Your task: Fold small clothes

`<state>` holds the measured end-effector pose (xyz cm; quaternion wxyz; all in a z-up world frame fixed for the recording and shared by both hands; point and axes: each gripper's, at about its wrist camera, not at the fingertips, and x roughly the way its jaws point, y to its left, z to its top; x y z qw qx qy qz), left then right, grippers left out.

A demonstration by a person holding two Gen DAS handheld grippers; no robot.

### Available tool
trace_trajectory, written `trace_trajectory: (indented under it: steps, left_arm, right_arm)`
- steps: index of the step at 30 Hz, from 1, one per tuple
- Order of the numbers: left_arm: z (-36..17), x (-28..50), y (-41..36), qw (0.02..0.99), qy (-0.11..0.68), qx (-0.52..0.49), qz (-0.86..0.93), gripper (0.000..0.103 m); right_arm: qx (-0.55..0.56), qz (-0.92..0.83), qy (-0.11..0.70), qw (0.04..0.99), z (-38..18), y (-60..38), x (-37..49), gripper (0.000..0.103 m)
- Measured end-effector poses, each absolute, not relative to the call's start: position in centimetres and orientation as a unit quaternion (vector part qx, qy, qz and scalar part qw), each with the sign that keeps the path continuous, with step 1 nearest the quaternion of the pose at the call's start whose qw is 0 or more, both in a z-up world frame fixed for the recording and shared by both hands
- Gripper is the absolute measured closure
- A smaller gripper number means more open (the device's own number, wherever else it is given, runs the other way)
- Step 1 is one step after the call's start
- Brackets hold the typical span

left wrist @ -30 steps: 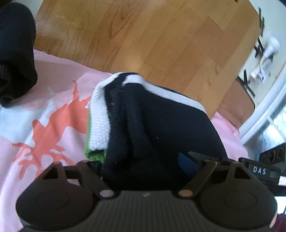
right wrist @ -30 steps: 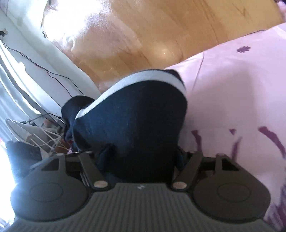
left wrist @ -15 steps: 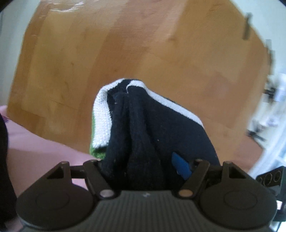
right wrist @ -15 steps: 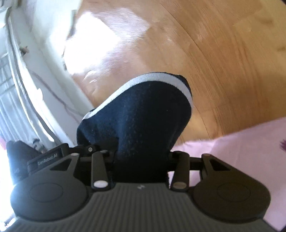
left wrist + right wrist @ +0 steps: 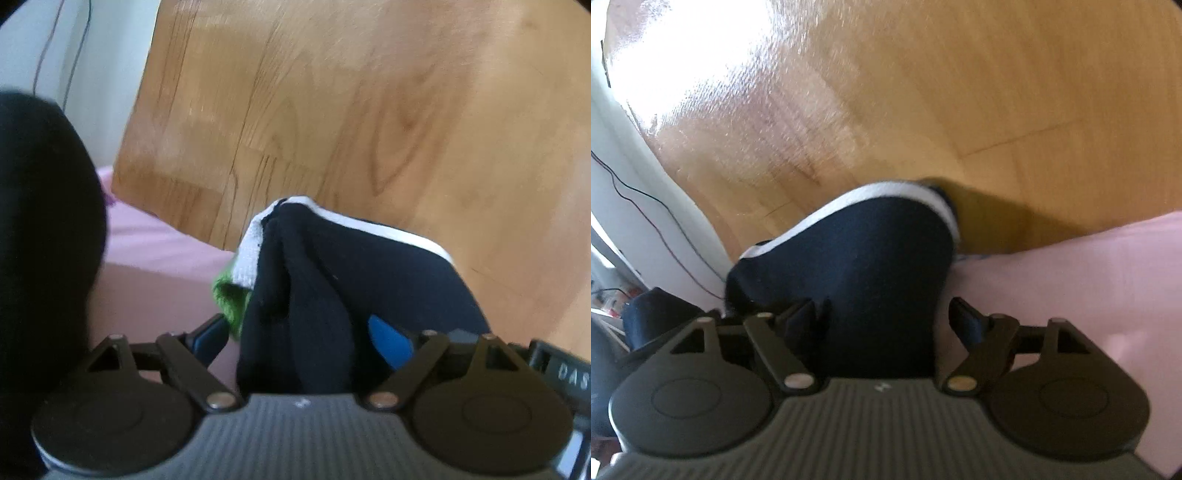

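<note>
The left hand-held gripper (image 5: 299,332) has its jaws opening, and the bunched dark sock (image 5: 332,280) sits between them: the blue pad on the left stands clear of the cloth with pink showing in the gap, while the blue pad on the right lies against or just behind the fabric, so the clench looks released. The sock is navy with a white band along its upper edge, a white knitted patch and a bit of green (image 5: 229,295) at its left side. Past it lies the pink bed sheet (image 5: 159,251), then the wooden floor (image 5: 369,110), and a dark blurred shape (image 5: 44,221) fills the left edge. The right hand-held gripper (image 5: 886,317) is opening its jaws too, with the other end of the same navy cloth (image 5: 864,266) between them; its right finger (image 5: 967,325) stands apart from the fabric, the left finger is touching or nearly touching a fold, so I count it as let go. Beyond are the pink sheet (image 5: 1089,277) at the right, the sunlit wooden floor (image 5: 923,92), and a thin cable (image 5: 646,199) along the white wall at the left
</note>
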<state>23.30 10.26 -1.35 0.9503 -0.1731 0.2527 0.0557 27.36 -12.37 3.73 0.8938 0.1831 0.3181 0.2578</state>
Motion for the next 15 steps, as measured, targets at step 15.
trace_trajectory:
  steps: [15]
  left_arm:
    - [-1.8,6.3,2.0,0.966,0.240,-0.045,0.085,0.000]
  right_arm:
    - [0.105,0.188,0.316,0.924,3.7,-19.1,6.8,0.019]
